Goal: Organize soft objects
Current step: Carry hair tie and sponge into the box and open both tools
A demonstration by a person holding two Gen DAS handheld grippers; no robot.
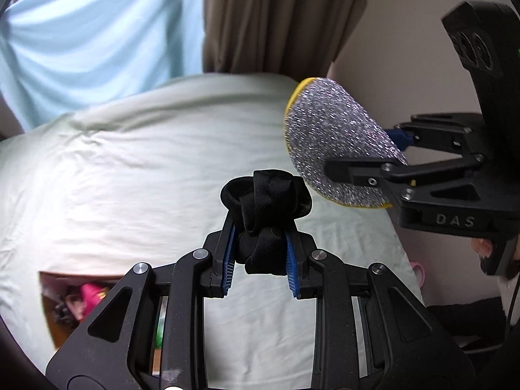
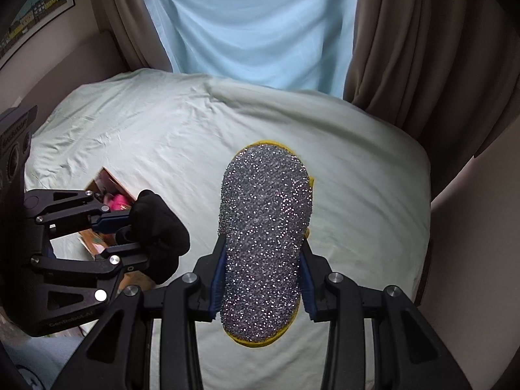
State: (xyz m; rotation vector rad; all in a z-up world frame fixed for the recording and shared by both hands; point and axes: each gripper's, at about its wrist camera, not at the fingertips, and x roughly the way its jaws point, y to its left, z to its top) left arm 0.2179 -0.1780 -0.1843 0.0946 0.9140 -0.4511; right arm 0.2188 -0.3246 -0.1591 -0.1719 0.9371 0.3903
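A black rolled sock (image 1: 263, 214) sits between the blue pads of my left gripper (image 1: 261, 240), which is shut on it above the bed. To its right, my right gripper (image 1: 367, 154) is shut on a glittery silver scrub sponge (image 1: 331, 130) with a yellow edge. In the right wrist view the sponge (image 2: 266, 227) stands lengthwise between the blue pads of the right gripper (image 2: 265, 260). The left gripper (image 2: 133, 232) shows at the left there, holding the black sock (image 2: 162, 224). Both grippers hang well above the sheet.
A bed with a pale green sheet (image 2: 162, 130) fills the area below. An open cardboard box (image 2: 112, 185) with pink things inside lies on it at the left, also seen as the box (image 1: 65, 302). Brown curtains (image 2: 422, 48) and a light blue cloth (image 2: 253, 22) hang behind. A wall stands at the right.
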